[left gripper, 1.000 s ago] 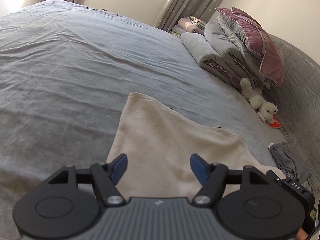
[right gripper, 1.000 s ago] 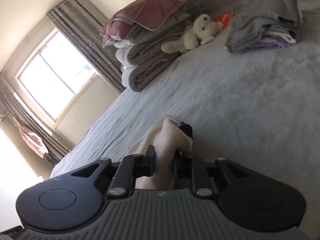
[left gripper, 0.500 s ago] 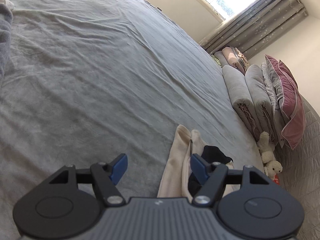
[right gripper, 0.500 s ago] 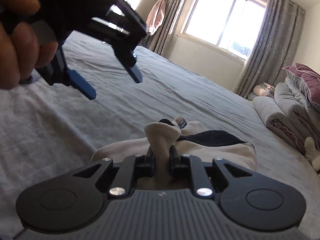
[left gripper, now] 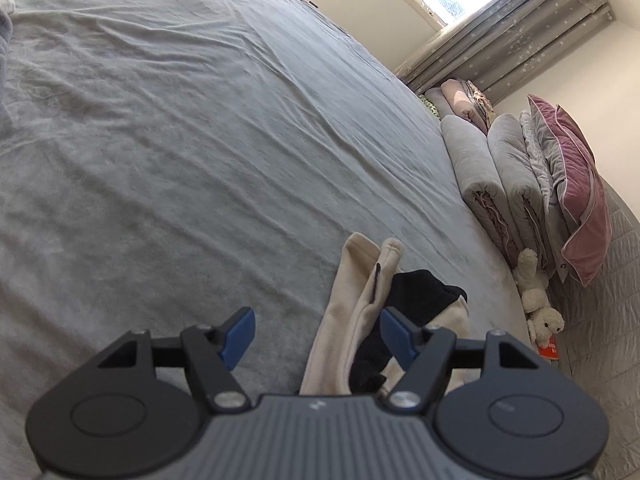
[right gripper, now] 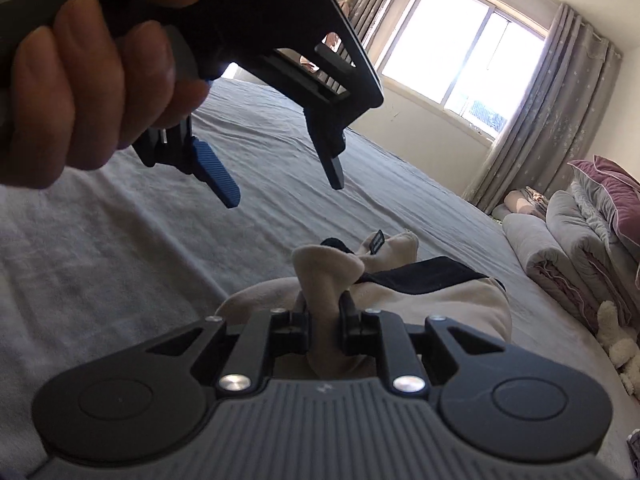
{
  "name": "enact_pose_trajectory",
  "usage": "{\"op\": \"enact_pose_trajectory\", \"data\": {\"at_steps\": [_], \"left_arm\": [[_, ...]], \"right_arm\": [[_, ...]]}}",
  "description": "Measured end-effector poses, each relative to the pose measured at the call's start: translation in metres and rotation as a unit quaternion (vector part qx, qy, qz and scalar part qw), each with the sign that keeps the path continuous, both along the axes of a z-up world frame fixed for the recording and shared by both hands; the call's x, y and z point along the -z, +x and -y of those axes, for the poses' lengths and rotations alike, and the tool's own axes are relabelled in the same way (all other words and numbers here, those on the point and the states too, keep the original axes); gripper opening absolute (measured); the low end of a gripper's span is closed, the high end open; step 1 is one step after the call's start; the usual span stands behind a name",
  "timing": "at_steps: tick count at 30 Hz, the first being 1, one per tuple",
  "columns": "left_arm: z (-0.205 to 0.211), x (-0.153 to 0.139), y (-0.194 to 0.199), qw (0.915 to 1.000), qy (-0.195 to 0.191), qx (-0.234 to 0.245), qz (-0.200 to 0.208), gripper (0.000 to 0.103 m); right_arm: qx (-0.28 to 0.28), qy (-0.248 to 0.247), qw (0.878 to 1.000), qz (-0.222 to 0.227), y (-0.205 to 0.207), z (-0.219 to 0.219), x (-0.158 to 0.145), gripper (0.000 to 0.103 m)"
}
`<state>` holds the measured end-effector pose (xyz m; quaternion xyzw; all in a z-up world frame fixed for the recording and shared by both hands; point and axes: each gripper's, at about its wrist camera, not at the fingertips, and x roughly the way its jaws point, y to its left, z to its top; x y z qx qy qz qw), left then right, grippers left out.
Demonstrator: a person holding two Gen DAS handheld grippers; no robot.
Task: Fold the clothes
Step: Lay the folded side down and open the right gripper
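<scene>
The left tool (right gripper: 280, 188) hangs above the grey bed (left gripper: 200, 140) with its jaws wide apart and nothing between them; a hand (right gripper: 88, 80) grips its handle. Below it and just to its right lies the beige garment (left gripper: 352, 320), bunched on the bed, its long axis running away from the tools toward the window (right gripper: 460, 52) (a black lining shows in the folds). The right tool (right gripper: 324, 316) is the nearer: its jaws are nearly together, pinching a raised fold of that cloth. For the free left tool, the loose far end seems the likely place to reach.
</scene>
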<state>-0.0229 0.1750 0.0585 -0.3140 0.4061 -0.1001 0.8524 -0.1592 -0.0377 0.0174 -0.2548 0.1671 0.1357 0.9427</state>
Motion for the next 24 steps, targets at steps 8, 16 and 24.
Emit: {"op": "enact_pose_trajectory", "data": {"at_steps": [8,16,24], "left_arm": [[0.007,-0.001,0.0,0.9998,0.01,0.012,0.008,0.071],[0.019,-0.006,-0.003,0.9982,0.035,0.041,0.026,0.071],[0.033,-0.002,-0.001,0.9952,0.074,0.058,0.027,0.071]], "right_arm": [[0.005,-0.037,0.999,-0.02,0.012,-0.005,0.008,0.019],[-0.075,0.064,0.993,-0.064,-0.013,0.021,-0.035,0.068],[-0.008,0.231,0.969,-0.086,0.001,0.129,-0.102,0.035]]}}
